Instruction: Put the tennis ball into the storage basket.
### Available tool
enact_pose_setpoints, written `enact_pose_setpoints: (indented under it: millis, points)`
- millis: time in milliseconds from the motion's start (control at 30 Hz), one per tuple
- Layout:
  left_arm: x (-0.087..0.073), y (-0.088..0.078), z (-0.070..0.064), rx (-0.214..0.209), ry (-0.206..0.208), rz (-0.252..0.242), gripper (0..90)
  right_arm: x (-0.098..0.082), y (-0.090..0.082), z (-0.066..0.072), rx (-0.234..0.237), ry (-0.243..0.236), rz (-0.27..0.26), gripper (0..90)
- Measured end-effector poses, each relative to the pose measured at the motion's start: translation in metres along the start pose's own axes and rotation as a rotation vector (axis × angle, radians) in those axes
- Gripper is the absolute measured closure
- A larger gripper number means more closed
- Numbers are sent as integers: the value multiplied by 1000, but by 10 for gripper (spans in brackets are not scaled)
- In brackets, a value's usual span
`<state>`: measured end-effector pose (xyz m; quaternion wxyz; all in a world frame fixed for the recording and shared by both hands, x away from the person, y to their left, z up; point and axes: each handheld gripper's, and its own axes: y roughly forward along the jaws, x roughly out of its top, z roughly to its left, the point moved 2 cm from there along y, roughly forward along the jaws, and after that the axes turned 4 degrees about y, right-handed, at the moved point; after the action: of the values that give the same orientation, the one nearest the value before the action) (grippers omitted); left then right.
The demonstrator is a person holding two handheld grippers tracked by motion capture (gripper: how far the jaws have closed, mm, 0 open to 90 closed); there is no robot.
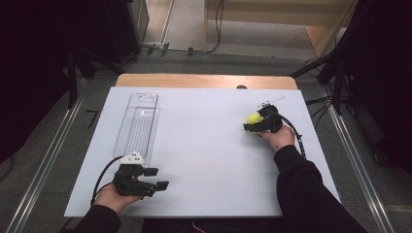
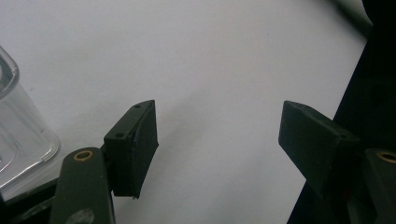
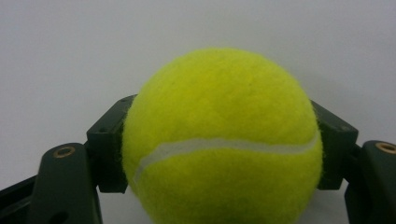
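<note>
The right hand point(image 1: 278, 137) reaches out over the far right of the white worktop point(image 1: 204, 145), its right tongs point(image 1: 252, 124) pinching a yellow tennis ball point(image 3: 222, 140) between both jaws. The left hand point(image 1: 112, 195) rests at the near left edge, left tongs point(image 1: 158, 178) spread apart, just beside a clear plastic tray point(image 1: 138, 124).

One tennis ball point(image 3: 222, 140), one clear tray point(image 1: 137, 122), two claws, left claw point(image 1: 156, 178), right claw point(image 1: 249, 126)

Tennis ball point(image 3: 222, 140) sits between the right gripper point(image 1: 256, 122) jaws, touching both, over the counter point(image 1: 204, 145). Clear tray point(image 2: 21, 135) lies on the counter just left of the left gripper point(image 2: 217, 140) jaws; bare counter between them.
</note>
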<state>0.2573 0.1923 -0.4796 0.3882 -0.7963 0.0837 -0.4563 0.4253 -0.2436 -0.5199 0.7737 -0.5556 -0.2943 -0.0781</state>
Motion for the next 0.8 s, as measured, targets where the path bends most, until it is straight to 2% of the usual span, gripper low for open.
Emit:
enact_pose_setpoints:
  millis: [467, 800]
  points:
    - [0, 0, 0, -1, 1, 2, 292, 2, -4, 0, 8, 0, -5, 231]
    - [0, 0, 0, -3, 2, 2, 292, 5, -12, 4, 26, -4, -32, 232]
